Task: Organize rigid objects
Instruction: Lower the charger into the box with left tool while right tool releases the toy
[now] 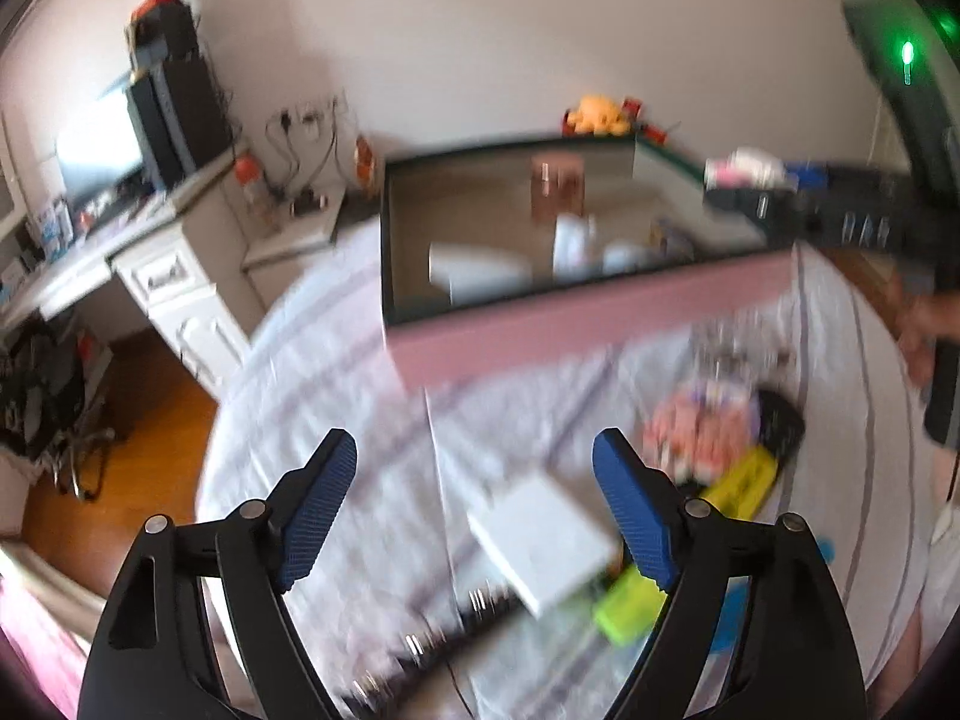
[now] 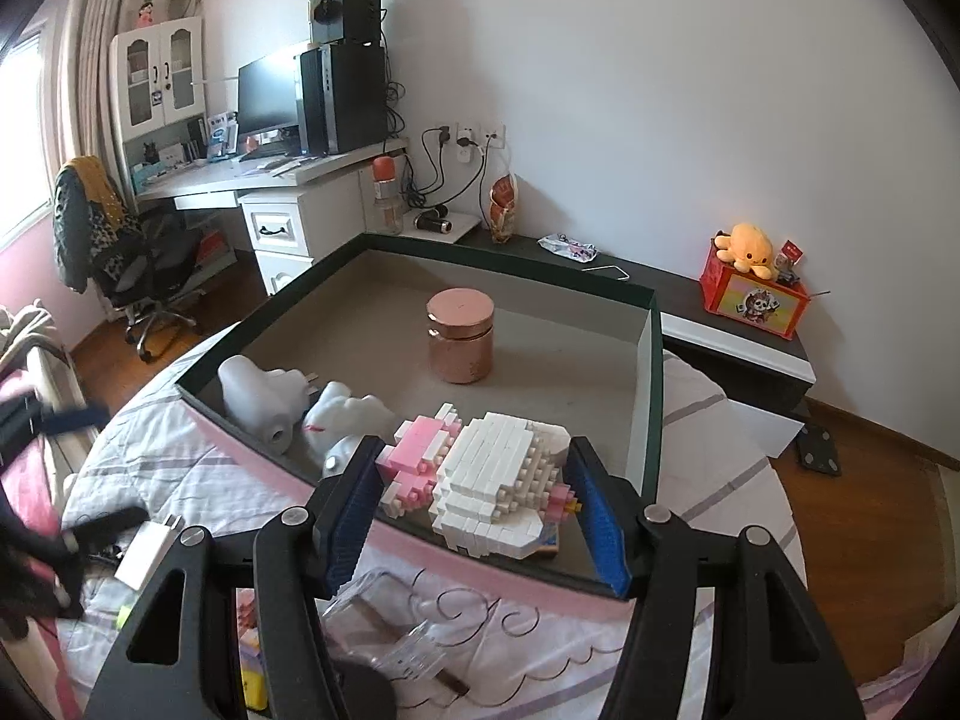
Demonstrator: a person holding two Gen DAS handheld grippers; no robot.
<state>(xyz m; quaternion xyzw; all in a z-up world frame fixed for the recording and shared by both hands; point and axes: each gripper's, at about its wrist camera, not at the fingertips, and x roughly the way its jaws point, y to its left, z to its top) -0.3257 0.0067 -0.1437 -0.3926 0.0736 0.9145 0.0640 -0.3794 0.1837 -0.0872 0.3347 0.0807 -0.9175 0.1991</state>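
A pink box with a dark rim [image 2: 651, 372] stands on the bed; it also shows in the left wrist view [image 1: 576, 318]. Inside are a copper jar [image 2: 461, 336], two white figures [image 2: 300, 405] and a white-and-pink brick model [image 2: 480, 474]. My right gripper [image 2: 474, 504] is open, with its jaws on either side of the brick model, which rests in the box; contact is unclear. My left gripper [image 1: 474, 510] is open and empty above the bed, over a white flat box [image 1: 543, 543]. A yellow-green item [image 1: 627, 603], a yellow item [image 1: 744, 480] and a pink patterned item [image 1: 696, 426] lie nearby.
A striped bedsheet [image 1: 336, 396] covers the bed. A desk with monitor and computer tower [image 2: 342, 102] and an office chair [image 2: 144, 264] stand at the left. A low dark shelf holds a red box with a yellow plush [image 2: 750, 276]. A clear plastic case [image 2: 384, 618] lies under my right gripper.
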